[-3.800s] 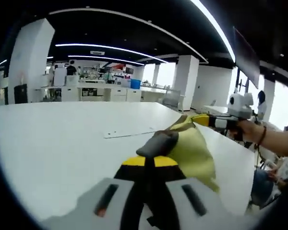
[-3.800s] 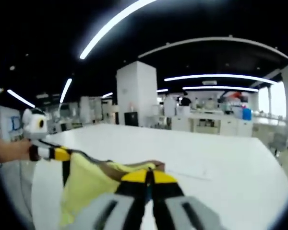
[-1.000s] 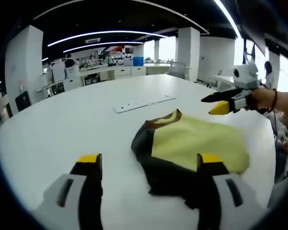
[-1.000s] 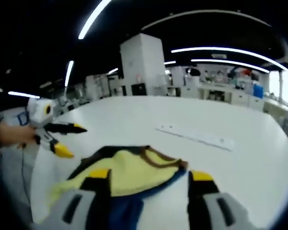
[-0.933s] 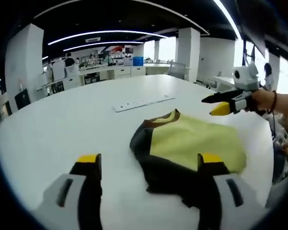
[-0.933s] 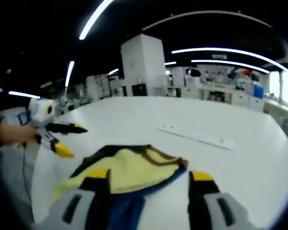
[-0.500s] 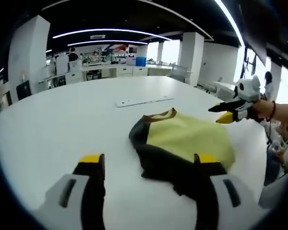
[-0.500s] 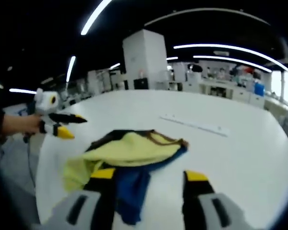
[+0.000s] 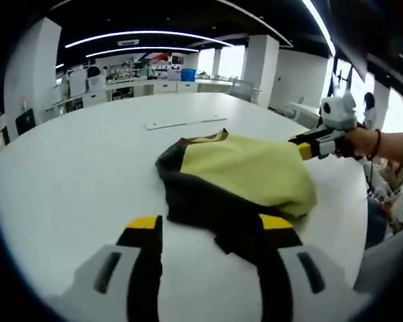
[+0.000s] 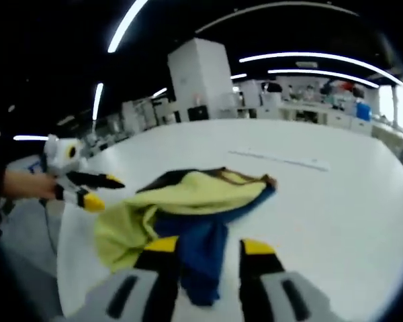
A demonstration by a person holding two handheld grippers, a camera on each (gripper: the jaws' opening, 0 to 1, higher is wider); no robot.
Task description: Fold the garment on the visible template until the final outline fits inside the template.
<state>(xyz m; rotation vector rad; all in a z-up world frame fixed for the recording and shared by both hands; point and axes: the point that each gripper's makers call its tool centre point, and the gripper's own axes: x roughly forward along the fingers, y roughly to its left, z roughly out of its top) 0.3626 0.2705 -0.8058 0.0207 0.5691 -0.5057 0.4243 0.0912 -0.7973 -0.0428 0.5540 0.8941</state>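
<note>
A yellow garment (image 9: 255,168) with dark sleeves and a brown collar lies crumpled on the white table (image 9: 67,168). My left gripper (image 9: 210,225) stands open at its near edge, with the right jaw over the dark fabric (image 9: 201,201). My right gripper (image 9: 307,145), held by a hand, sits at the garment's far right side. In the right gripper view the garment (image 10: 188,191) shows yellow above a blue part (image 10: 205,248). My right gripper (image 10: 209,247) is open, its jaws on either side of that blue part. The left gripper (image 10: 101,191) stands open at the left.
A long thin flat strip (image 9: 181,123) lies on the table beyond the garment, also seen as the strip (image 10: 282,159) in the right gripper view. The table's edge runs close to the right gripper. Desks, pillars and people stand far behind.
Both grippers, shut on the lifted garment 3.8 s ago, have let go; it lies on the table. Both have since come closer to it, and the right jaws have narrowed.
</note>
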